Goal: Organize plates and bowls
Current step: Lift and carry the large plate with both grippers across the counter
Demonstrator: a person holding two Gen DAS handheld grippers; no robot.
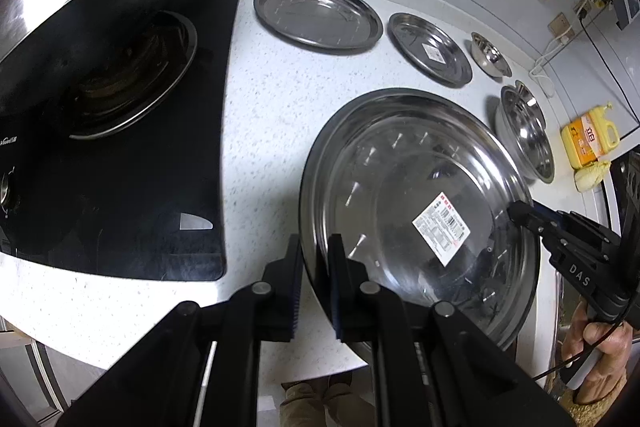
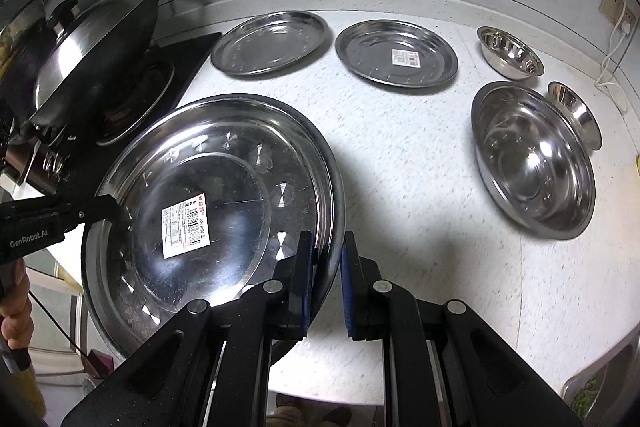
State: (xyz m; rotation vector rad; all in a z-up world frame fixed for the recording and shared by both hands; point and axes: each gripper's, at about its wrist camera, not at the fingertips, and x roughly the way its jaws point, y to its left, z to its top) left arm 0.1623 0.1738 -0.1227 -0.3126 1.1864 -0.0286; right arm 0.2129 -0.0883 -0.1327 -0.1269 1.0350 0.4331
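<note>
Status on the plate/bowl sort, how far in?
Early. Done: nothing stacked yet. In hand: the left gripper and right gripper each clamp opposite rims of the big labelled plate, lifted off the counter. Left: the bare plate, second labelled plate, large bowl and two small bowls lie separate.

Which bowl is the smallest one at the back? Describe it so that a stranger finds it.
Start at the white counter and go along the back row, past the two flat plates. The small bowl ends that row, nearest the wall socket; it is deep and stands alone.
</note>
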